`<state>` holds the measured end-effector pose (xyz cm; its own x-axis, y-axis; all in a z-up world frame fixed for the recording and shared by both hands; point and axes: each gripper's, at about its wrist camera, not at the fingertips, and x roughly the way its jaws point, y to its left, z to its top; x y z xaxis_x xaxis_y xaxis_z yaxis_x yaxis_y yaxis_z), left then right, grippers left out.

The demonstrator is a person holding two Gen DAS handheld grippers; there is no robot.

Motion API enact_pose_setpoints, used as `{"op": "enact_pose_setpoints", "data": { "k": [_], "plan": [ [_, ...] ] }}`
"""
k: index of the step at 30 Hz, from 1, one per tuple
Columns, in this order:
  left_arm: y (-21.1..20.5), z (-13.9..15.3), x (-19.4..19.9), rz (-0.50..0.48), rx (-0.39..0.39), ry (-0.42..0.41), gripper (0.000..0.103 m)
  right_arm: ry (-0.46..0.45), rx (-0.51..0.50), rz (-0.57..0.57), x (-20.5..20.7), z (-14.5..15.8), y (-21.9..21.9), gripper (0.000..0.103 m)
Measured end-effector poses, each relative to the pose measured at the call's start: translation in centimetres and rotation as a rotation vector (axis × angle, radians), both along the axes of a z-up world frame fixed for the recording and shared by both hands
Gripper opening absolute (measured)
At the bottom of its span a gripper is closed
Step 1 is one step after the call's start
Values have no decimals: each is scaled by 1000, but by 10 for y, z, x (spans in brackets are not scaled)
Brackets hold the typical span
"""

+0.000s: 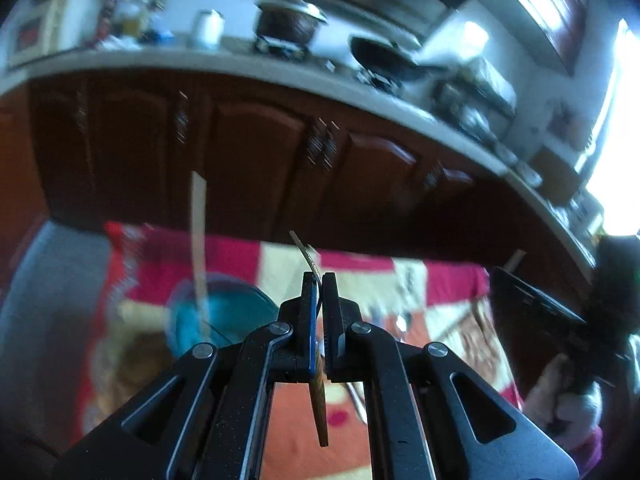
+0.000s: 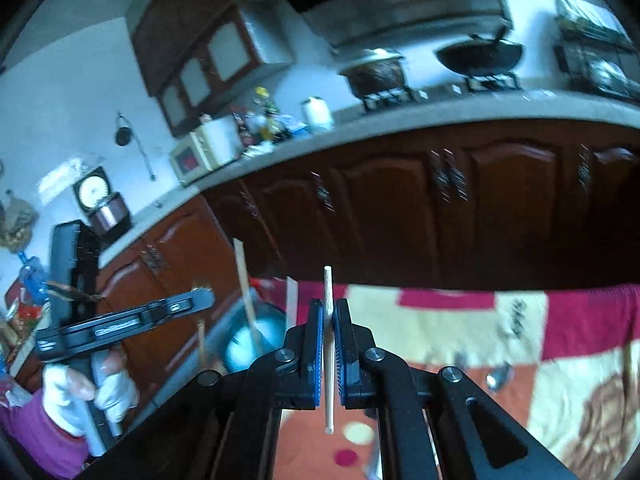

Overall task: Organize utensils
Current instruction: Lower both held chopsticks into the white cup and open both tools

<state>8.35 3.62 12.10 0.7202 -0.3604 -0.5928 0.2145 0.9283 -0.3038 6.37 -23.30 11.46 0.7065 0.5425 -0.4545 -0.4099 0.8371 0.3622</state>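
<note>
Left gripper [image 1: 319,280] pinches a thin patterned utensil [image 1: 320,404] edgewise; right gripper [image 2: 329,306] pinches a pale chopstick [image 2: 328,352] near mid-length. Blue holder [image 1: 224,316] with an upright stick [image 1: 199,240] sits at 10 o'clock on the patchwork cloth [image 1: 436,280]. Advisable: keep each piece vertical, lower tip-first into the holder.

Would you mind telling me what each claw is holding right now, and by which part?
The left claw grips a thin flat brown utensil partway along its length; the right claw grips a pale wooden chopstick near its middle.
</note>
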Motion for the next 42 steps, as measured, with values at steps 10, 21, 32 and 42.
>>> {"op": "enact_pose_setpoints", "data": {
  "k": [10,21,32,42],
  "plan": [
    [36,-32,37,125,47,-10,1,-37,43,76,34,30,70,5],
    [38,-82,50,172,118,24,1,41,-26,94,66,-30,121,5],
    [35,-103,51,170,128,64,1,125,-63,85,79,-79,124,5],
    [32,-99,42,166,132,70,3,172,-77,61,76,-88,115,23]
  ]
}}
